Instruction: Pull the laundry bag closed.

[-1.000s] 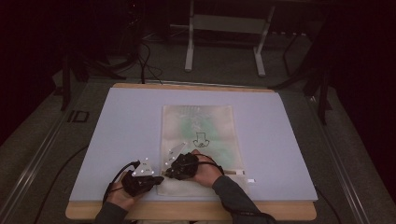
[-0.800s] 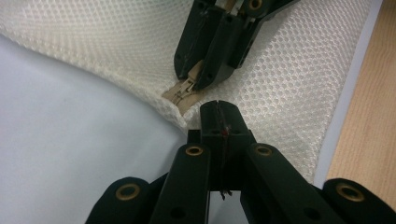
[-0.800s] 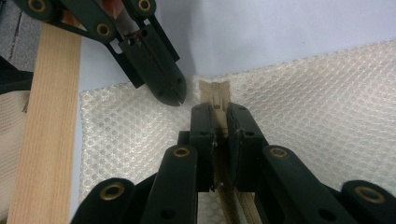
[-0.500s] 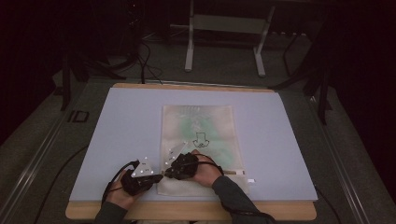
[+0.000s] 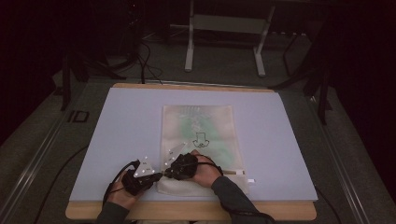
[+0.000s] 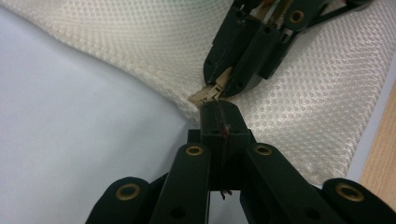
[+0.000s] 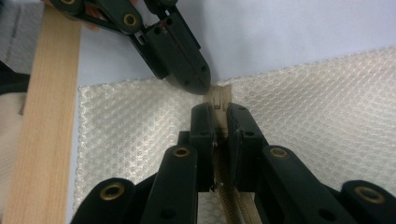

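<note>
1. The counter [image 5: 116,140] carries a mesh zip bag [image 5: 198,126], lying flat in its middle as it did a second ago.
2. Both hands have held still at its near edge, so I judge the zipper not yet run.
3. The right tool [image 7: 219,114] pinches the beige zipper [image 7: 218,100].
4. The left tool [image 6: 218,109] is pressed together on the zipper's end.

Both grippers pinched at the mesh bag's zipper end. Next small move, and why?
Probably draw the right gripper along the zipper while the left gripper holds firm. Both are shut at the same edge of the mesh bag: the right one on the beige zipper end, the left one pinching the bag's edge beside it, so the bag is anchored.
</note>
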